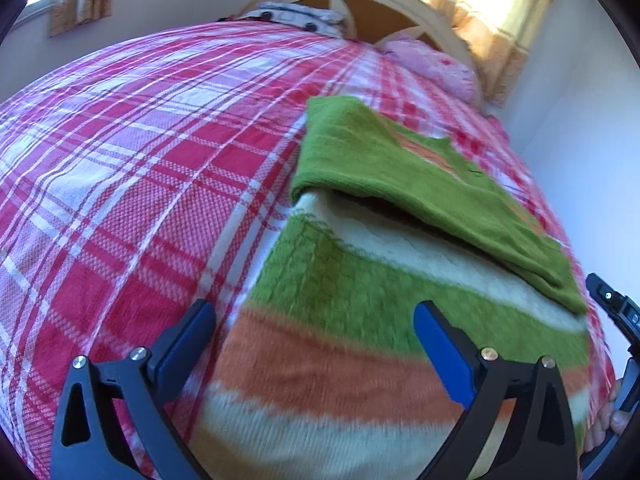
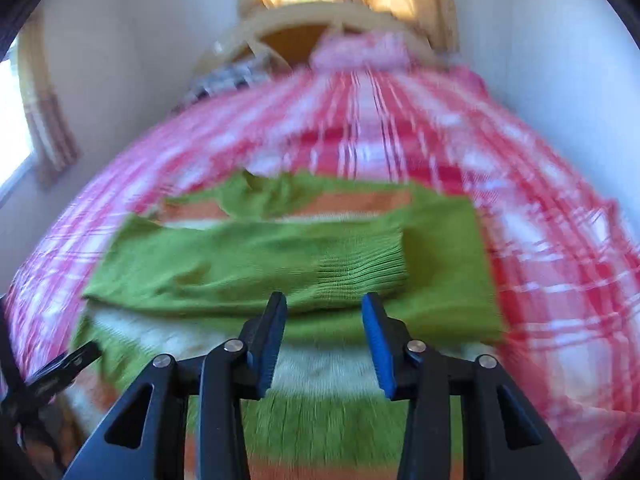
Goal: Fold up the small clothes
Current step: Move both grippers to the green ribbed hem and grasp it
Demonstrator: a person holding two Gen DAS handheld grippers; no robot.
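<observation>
Bedspread of red, pink and white plaid cloth (image 1: 132,168) covers the bed and carries a striped green, orange and cream knitted sweater (image 1: 340,320), its plain green sleeves folded across the body. Left tool (image 1: 316,344) hovers spread wide over the sweater's hem edge, holding nothing. Right tool (image 2: 325,340) hovers over the sweater's middle, near a ribbed cuff (image 2: 360,268), blue pads apart, empty.

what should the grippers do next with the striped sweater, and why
Probably bring both down to pinch the sweater's near hem and fold it up. The green sleeve already lies across the body, and both the left gripper and right gripper are open and empty.
</observation>
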